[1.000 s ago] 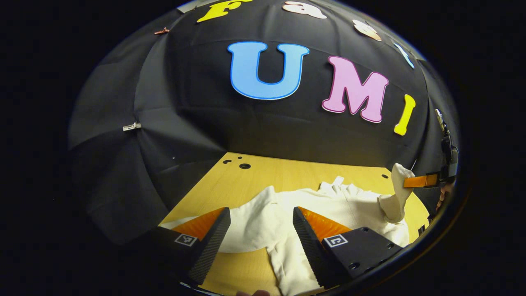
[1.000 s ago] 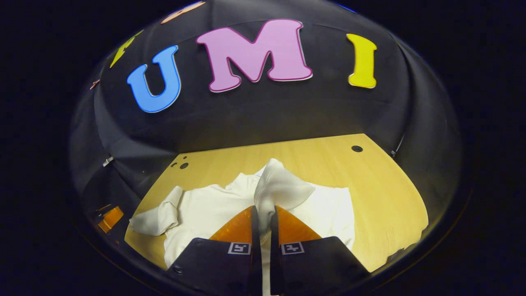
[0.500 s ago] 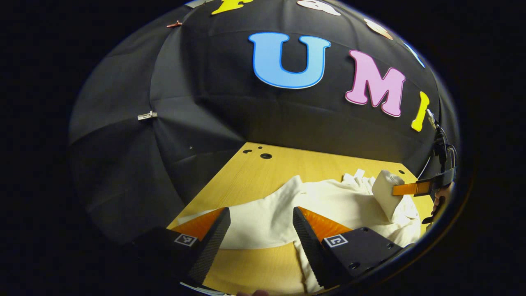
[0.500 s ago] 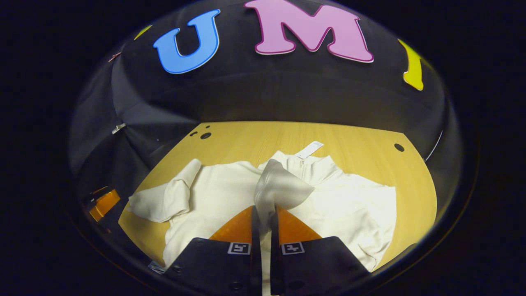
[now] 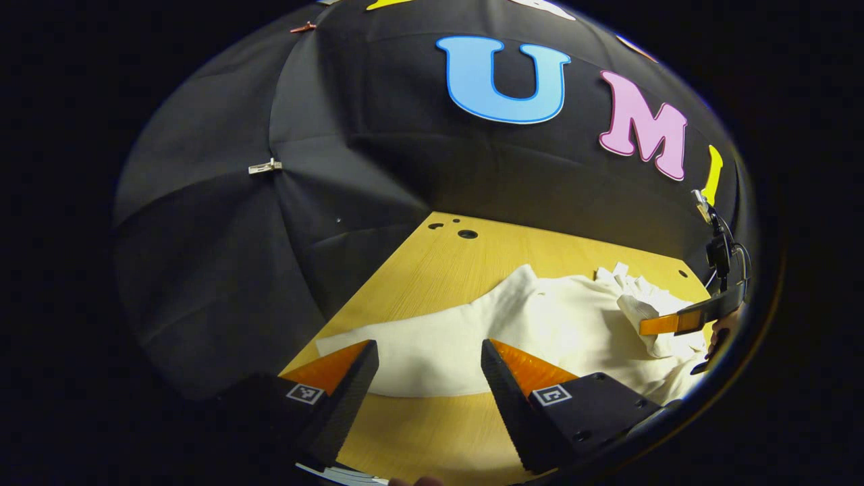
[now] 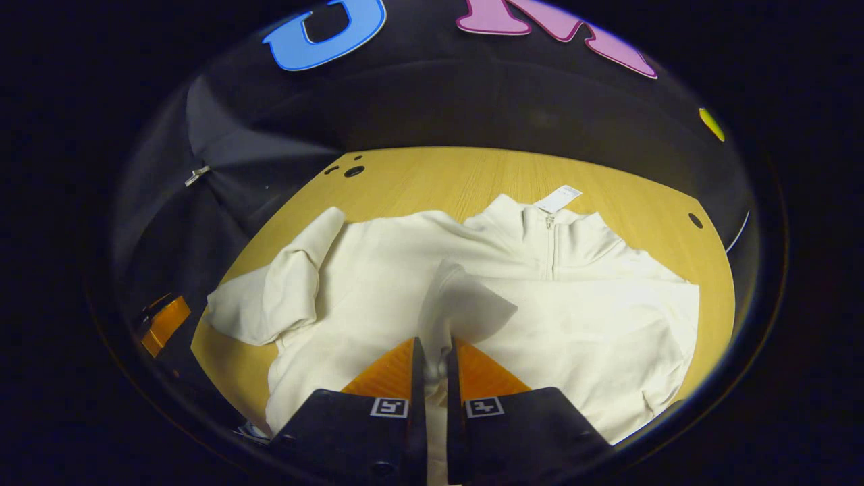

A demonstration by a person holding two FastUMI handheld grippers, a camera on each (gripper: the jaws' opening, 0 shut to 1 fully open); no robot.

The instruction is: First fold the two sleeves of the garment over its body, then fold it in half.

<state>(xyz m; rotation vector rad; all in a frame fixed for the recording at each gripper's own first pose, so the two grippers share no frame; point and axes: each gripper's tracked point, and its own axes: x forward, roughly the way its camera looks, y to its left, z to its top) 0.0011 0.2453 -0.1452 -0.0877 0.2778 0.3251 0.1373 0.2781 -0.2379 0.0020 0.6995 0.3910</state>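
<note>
A cream zip-neck garment [image 6: 580, 317] lies face up on the wooden table [image 6: 439, 175], collar [image 6: 550, 233] at the far side. My right gripper [image 6: 432, 345] is shut on the cuff of one sleeve [image 6: 462, 307] and holds it low over the garment's body. In the left gripper view that gripper [image 5: 649, 327] shows at the far right with the cuff [image 5: 638, 310]. The other sleeve [image 6: 283, 290] lies bunched off the garment's left side. My left gripper [image 5: 428, 351] is open above the table, with that sleeve [image 5: 412, 354] lying just beyond its fingertips.
A white tag [image 6: 557, 198] sticks out behind the collar. Round holes [image 6: 353, 171] sit in the table's far left corner. The black cloth wall closes the table's back and sides. One finger of the left gripper [image 6: 162, 324] shows at the table's left edge.
My right gripper has carried the cuff inward and lower over the garment's body. The left gripper has stayed open and drawn back toward the table's left edge.
</note>
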